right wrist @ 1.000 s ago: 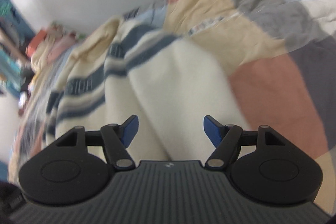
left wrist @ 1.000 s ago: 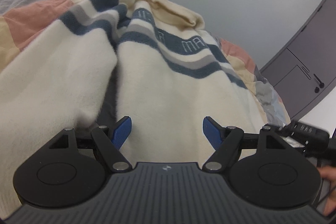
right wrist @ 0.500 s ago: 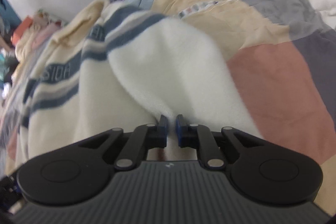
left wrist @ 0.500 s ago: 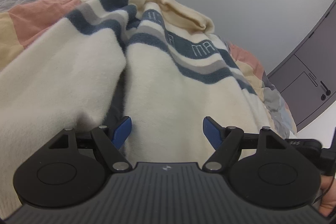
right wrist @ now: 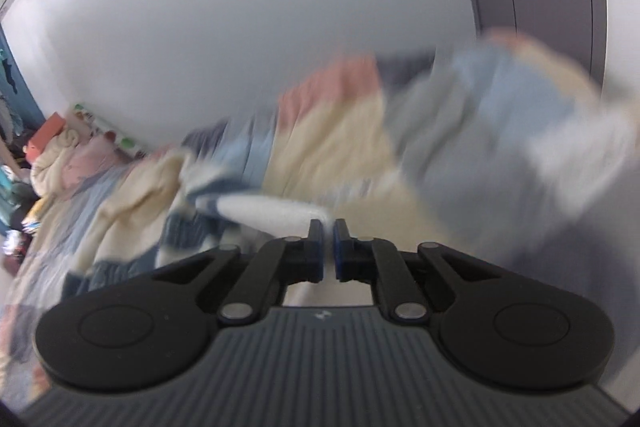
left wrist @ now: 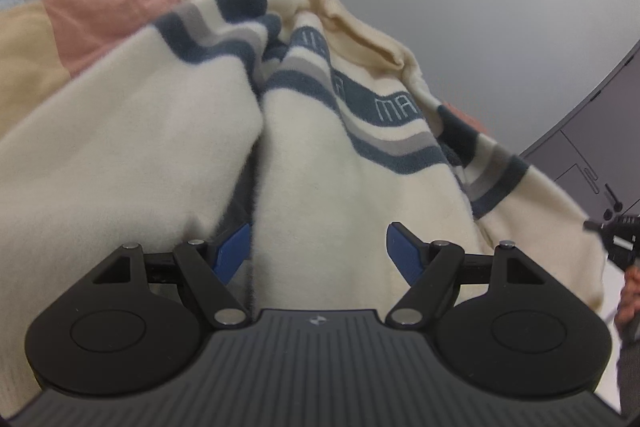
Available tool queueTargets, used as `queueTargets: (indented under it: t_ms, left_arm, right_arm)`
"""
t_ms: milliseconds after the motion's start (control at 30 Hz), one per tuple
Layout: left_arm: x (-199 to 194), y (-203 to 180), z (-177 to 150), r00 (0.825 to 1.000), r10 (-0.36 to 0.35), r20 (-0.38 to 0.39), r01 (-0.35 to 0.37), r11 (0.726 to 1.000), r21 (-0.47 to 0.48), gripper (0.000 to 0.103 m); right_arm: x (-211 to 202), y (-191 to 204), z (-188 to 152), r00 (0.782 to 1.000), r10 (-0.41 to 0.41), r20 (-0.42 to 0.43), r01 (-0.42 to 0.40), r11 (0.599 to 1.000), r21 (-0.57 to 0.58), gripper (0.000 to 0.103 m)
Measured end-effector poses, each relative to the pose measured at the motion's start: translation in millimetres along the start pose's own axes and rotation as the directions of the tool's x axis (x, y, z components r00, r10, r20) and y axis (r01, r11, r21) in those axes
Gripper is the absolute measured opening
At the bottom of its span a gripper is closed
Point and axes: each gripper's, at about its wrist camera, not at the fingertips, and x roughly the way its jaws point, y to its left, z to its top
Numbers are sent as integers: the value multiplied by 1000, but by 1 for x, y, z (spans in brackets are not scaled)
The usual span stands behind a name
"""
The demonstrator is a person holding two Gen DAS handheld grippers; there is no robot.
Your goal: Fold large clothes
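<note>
Now my right gripper (right wrist: 328, 247), spread a second ago, pinches the cream sweater's (left wrist: 328, 187) sleeve (right wrist: 276, 213) and lifts it for folding; left gripper (left wrist: 318, 251) stays spread over the sweater, quilt (left wrist: 80, 15) beyond.

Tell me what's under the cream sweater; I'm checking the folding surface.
A patchwork quilt shows around the sweater; a dark strip shows in its centre gap. Anything beneath the body is covered.
</note>
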Motion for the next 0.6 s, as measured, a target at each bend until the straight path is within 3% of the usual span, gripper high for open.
queueTargets:
  t_ms: [200,267,467,600]
  left_arm:
    - [10,-1,1,1000,23,-10,-23,1000,16,79]
    - [14,-1,1,999,39,-7,-39,999,11,79]
    - [27,-13,5,997,69,20,-70,995,71,79]
    - [34,-16,1,996,82,19,-84,988,127,79]
  right_arm:
    - [52,-28,89,994,-101,39,100,995,29,7]
    - [83,-37,105,990,-138,10,138,990,37,7]
    - [178,-69,104,959,-261,-111,263,965,9,7]
    - [216,-103,86,957,-263,-122,275,956,100,8]
